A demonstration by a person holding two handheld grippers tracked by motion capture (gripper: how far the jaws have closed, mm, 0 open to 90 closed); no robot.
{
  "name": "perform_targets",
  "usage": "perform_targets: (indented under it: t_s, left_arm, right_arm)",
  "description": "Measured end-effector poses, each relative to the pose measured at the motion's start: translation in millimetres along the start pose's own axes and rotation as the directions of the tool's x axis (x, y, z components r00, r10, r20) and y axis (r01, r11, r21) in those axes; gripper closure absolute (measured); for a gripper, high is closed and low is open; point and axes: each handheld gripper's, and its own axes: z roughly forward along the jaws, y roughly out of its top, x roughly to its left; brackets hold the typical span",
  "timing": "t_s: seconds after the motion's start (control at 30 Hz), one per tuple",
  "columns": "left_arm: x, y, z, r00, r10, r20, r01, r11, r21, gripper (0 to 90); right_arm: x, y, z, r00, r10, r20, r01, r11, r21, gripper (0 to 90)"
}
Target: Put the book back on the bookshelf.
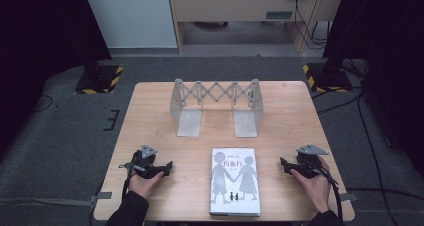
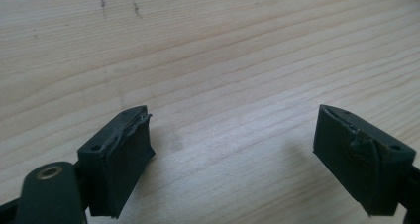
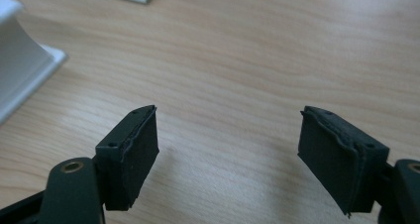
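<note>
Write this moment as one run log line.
left gripper: open, empty | right gripper: open, empty | book: flat between them | rack: behind

Grey carpet floor (image 1: 60, 136); wooden table (image 1: 290, 116) at centre; white panel (image 1: 132, 16) and wooden desk (image 1: 240, 3) behind; two striped stand bases (image 1: 100, 79); cables (image 1: 305, 16).

I see black sleeves (image 1: 131, 208) at my wrists, and my left gripper (image 1: 168, 167) and right gripper (image 1: 283, 163) are black, each topped by a grey three-cornered plate (image 1: 148, 150), trailing a black cable (image 1: 336, 193), with brass-ringed screw holes (image 2: 49, 173) behind worn rubber pads (image 3: 142, 149).
</note>
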Motion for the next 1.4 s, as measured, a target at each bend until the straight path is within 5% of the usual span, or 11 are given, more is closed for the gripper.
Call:
perform_targets:
  t_s: [0.17,0.53,0.8,1.4]
  left_arm:
    - [-3.6,1.9,-9.6,0.9994,-0.024,0.026,0.025,0.9981,-0.055,16.4]
    - [-31.4,11.2,-18.8,0.9937,0.053,0.099,-0.042,0.9927,-0.113,18.0]
    - [-52.4,16.9,-25.7,0.9863,0.074,0.148,-0.048,0.9841,-0.171,21.2]
    - [-83.6,18.3,-22.7,0.9665,0.116,0.229,-0.074,0.98,-0.185,24.3]
  right_arm:
    - [4.4,4.5,-6.3,0.9992,-0.002,-0.04,0.0,0.998,-0.063,23.7]
    - [13.7,11.9,-14.9,0.989,0.022,-0.146,-0.041,0.991,-0.125,27.5]
    - [20.8,16.9,-19.2,0.9815,0.027,-0.19,-0.056,0.987,-0.148,27.0]
    - [45.9,22.6,-20.5,0.9587,0.011,-0.284,-0.055,0.988,-0.147,27.5]
